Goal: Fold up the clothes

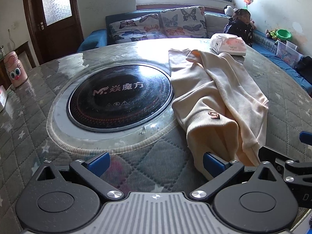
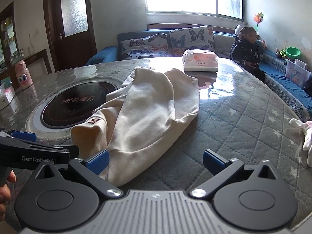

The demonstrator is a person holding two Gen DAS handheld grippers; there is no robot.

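left wrist view, cream garment (image 1: 210,101) against right finger of spread left gripper (image 1: 156,162), right gripper (image 2: 156,161) spread too

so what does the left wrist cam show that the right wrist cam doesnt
Only the left wrist view shows the right gripper from the side and the whole cooktop. Only the right wrist view shows the left gripper from the side, a bare hand and a white glove. Both show the cream garment, tissue pack, pink bottle, child and quilted table.
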